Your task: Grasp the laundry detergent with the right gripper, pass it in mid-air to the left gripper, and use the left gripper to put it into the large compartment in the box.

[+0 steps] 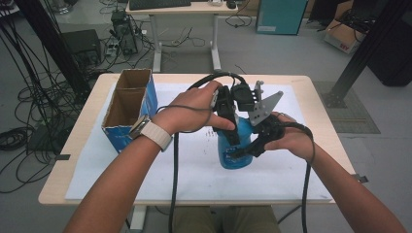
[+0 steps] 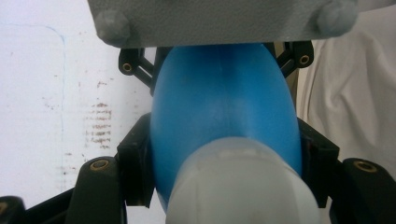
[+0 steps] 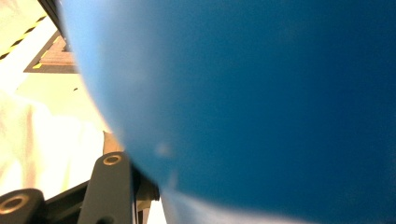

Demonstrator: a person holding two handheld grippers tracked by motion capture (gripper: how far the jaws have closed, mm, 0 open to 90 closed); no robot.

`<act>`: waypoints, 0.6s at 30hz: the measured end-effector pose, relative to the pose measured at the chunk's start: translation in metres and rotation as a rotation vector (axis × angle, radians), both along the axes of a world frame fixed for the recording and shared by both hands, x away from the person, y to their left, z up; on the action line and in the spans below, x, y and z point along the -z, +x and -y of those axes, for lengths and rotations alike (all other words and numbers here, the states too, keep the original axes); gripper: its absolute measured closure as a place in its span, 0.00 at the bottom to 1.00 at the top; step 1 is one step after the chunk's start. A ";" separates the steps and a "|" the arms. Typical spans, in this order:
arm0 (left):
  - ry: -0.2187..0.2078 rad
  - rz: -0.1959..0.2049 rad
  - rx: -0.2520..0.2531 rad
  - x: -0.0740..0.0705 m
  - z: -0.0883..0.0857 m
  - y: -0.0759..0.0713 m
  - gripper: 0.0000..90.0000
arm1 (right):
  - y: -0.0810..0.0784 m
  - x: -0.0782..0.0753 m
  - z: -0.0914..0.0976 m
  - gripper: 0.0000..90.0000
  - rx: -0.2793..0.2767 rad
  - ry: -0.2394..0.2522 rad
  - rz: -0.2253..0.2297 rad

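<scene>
High view shows the blue plastic bottle [image 1: 232, 148] with its pale cap standing upright on the white sheet over the worktop [image 1: 311, 82], near the middle. The left claw [image 1: 228, 124] clamps it from above, its pads closed against the bottle's upper body near the cap in the left gripper view. The right claw [image 1: 252, 145] grips the lower body from the side, shut on it. The open blue cardboard box [image 1: 130, 104] sits well apart at the left. Judging by this, the grasp is secured; lifting or moving the bottle remains.
</scene>
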State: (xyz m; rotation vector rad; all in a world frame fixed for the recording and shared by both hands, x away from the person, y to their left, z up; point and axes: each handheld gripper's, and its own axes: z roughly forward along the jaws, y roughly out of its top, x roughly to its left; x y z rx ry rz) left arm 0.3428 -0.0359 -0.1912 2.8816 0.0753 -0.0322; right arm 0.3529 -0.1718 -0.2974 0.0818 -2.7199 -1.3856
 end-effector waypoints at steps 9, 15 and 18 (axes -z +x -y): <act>0.000 -0.002 0.005 -0.001 0.000 0.000 0.41 | 0.000 -0.001 0.001 0.48 0.003 -0.003 0.001; 0.000 -0.001 0.002 0.000 -0.001 0.000 0.41 | 0.000 -0.001 0.000 0.48 -0.001 -0.008 0.004; -0.004 -0.002 0.001 -0.001 -0.002 0.000 0.41 | 0.000 -0.001 0.000 0.48 0.001 -0.004 0.004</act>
